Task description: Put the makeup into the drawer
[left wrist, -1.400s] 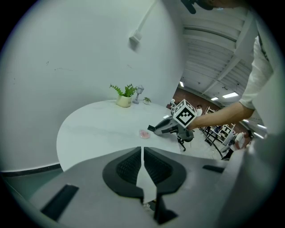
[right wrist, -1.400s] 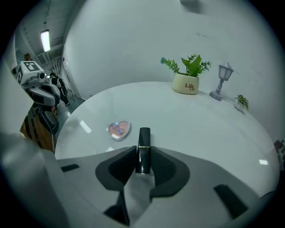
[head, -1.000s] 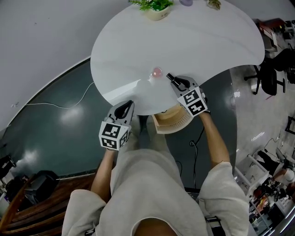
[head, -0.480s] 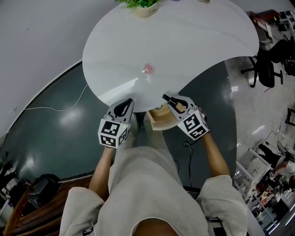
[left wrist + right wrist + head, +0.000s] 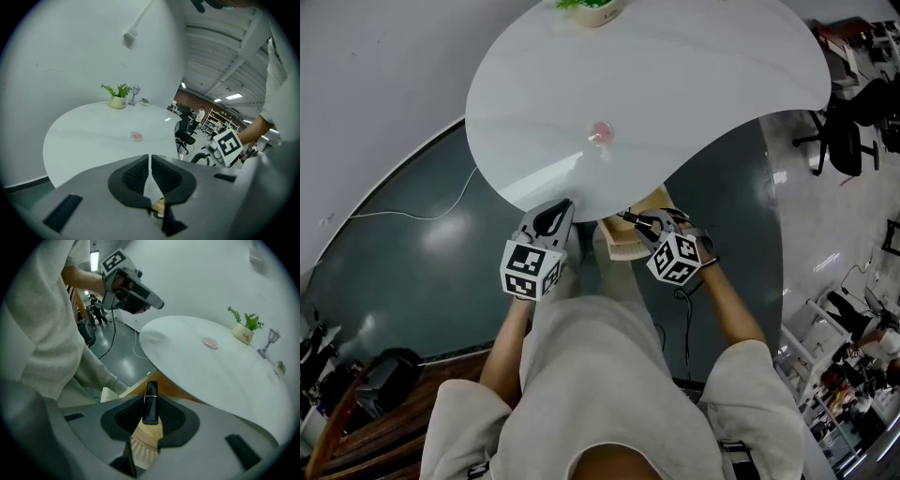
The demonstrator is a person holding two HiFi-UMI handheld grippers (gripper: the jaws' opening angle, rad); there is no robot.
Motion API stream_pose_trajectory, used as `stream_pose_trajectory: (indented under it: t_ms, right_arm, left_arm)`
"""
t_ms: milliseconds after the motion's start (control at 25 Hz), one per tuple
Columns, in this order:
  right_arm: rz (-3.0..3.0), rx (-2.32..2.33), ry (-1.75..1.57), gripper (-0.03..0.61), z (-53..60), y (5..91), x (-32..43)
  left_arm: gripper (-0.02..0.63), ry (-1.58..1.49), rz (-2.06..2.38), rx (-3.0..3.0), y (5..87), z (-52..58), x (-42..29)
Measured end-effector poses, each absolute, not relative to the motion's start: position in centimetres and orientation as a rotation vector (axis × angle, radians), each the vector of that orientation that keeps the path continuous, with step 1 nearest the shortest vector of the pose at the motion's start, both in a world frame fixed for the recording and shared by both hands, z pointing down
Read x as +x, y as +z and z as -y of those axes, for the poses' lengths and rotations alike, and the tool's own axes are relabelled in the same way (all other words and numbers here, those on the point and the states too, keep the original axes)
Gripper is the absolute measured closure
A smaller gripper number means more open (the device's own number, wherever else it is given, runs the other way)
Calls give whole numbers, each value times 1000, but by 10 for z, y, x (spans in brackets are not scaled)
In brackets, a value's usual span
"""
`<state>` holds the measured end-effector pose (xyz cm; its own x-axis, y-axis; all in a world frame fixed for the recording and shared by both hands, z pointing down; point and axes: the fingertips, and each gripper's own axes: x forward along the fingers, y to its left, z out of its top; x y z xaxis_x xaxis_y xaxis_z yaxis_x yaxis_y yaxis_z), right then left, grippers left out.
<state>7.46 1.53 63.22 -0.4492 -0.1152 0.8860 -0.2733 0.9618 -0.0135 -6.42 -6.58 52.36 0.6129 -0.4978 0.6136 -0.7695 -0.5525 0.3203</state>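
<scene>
Being dangled over the open drawer: one lipstick, nearly home lol

A black lipstick [image 5: 150, 401] is pinched by one end in the right gripper [image 5: 639, 221], just above the wooden drawer [image 5: 622, 246] tucked under the white table [image 5: 675, 84], centre of the head view. The left gripper [image 5: 553, 217] is seen closed, nothing in it. The tube is probably light, stiff and slick, so it's best squeezed mid-body.
</scene>
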Motion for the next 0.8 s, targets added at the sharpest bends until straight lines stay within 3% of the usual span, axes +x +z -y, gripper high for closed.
stream_pose_trajectory:
  t_ms: [320,800]
  right_arm:
    - [1859,-29,-57,485,-38,708,74]
    - [1739,-117,-73,483,-33,789,64]
  left_arm:
    - [591,640,1007,2228,533,55,-72]
    - [591,656,1030,2157,553,37,-93]
